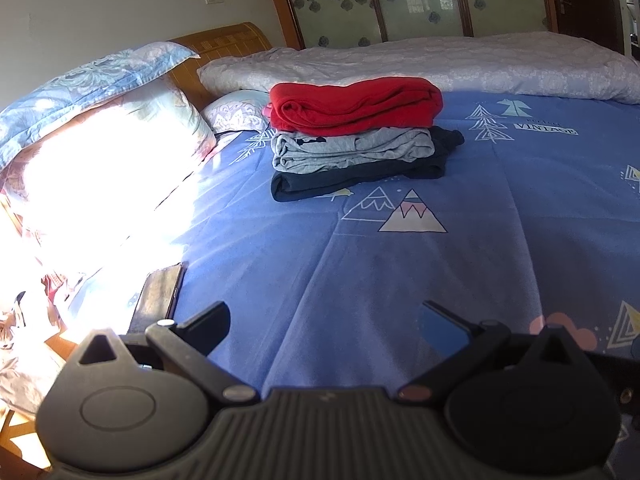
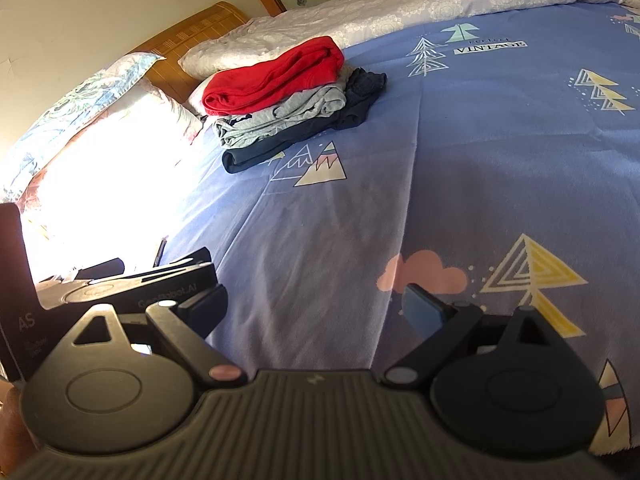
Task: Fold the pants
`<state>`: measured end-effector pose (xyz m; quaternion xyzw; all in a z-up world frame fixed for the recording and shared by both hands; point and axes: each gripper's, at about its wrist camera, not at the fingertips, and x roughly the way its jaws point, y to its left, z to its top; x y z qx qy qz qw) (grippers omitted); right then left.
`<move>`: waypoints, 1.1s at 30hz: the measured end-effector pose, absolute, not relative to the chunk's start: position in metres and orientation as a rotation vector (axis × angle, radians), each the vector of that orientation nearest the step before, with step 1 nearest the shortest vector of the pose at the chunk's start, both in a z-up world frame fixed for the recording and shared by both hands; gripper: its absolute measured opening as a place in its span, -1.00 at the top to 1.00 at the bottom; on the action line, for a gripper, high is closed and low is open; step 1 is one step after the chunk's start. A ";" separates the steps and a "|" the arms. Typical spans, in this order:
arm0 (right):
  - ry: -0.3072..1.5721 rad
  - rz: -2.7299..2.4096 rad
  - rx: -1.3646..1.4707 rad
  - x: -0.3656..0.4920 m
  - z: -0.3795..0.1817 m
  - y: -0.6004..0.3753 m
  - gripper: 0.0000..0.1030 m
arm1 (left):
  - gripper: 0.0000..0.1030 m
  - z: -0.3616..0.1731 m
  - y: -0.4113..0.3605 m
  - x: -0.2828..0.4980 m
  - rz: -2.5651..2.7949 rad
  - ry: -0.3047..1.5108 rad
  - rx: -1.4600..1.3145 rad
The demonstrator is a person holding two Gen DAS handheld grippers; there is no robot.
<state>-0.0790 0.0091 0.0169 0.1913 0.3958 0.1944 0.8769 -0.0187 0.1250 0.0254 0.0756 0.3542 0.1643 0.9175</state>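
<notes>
The left gripper (image 1: 326, 320) sits low over the blue sheet (image 1: 360, 272), fingers spread wide and holding nothing. A phone (image 1: 158, 296) lies on the sheet at its ten o'clock, at the edge of a sunlit patch. The right gripper (image 2: 316, 304) is likewise spread and empty over the same sheet, with the left gripper just beside it at nine o'clock. Well ahead of both, at twelve o'clock from the left and eleven from the right, lies a folded stack: dark pants (image 1: 352, 180) at the bottom, grey pants (image 1: 352, 150) in the middle, red pants (image 1: 356, 106) on top. Pillows (image 1: 120, 120) lie at ten o'clock, a white quilt (image 1: 440, 64) beyond the stack.
</notes>
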 end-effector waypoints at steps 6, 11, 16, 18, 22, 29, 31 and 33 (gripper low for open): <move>0.828 0.407 0.400 -0.079 0.017 0.009 -0.86 | -1.00 0.025 0.125 -0.017 0.349 0.729 0.164; 0.826 0.405 0.403 -0.078 0.017 0.008 -0.86 | -1.00 0.023 0.123 -0.016 0.359 0.727 0.184; 0.832 0.403 0.410 -0.077 0.015 0.008 -0.86 | -1.00 0.022 0.121 -0.016 0.362 0.729 0.200; 0.832 0.403 0.410 -0.078 0.015 0.008 -0.86 | -1.00 0.021 0.119 -0.017 0.362 0.728 0.205; 0.835 0.403 0.413 -0.077 0.014 0.009 -0.86 | -1.00 0.020 0.118 -0.017 0.361 0.728 0.213; 0.838 0.403 0.416 -0.077 0.014 0.009 -0.86 | -1.00 0.019 0.118 -0.016 0.356 0.739 0.215; 0.838 0.403 0.416 -0.077 0.014 0.009 -0.86 | -1.00 0.019 0.118 -0.016 0.358 0.737 0.222; 0.841 0.403 0.417 -0.077 0.013 0.009 -0.86 | -1.00 0.018 0.118 -0.016 0.360 0.736 0.229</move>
